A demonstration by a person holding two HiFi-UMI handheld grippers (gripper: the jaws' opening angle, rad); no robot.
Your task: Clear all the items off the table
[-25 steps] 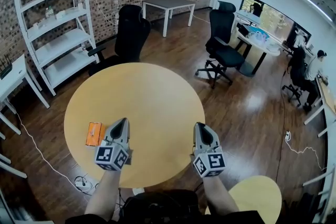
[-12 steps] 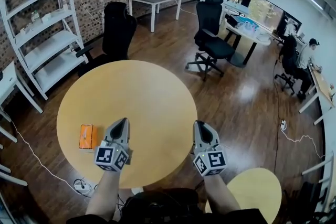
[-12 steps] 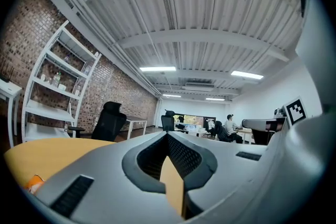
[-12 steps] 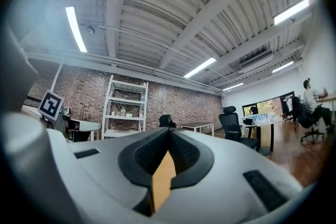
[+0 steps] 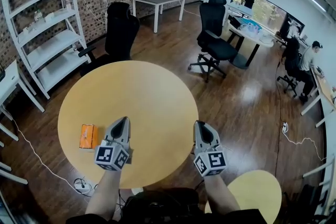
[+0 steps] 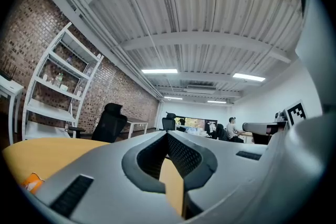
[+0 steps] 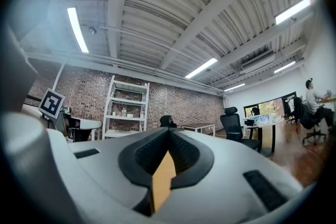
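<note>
— Left claw first: we are holding it over the near half of the round table, coming in from six o'clock and pointing toward twelve. Its jaws are pressed together on nothing. Only bare tabletop is showing through the slit in its own view.

— And where is the thing we are clearing?

— We are seeing just one item, an orange packet. It is lying flat at about eight o'clock on the table, near the rim. That puts it at the left claw's nine o'clock, near but not touching.

— Why are we carrying the claw closed beside it?

— We are judging that the reach is not yet begun. The claw is aiming past the packet, not at it. It would need to swing toward nine o'clock and spread before coming down on something so low and flat.

— And the right claw?

— We are holding it over the rim at about four o'clock, level, jaws also squeezed together and empty. We are reading it as the spare hand, parked well apart from the packet, since the left one is nearer.
</note>
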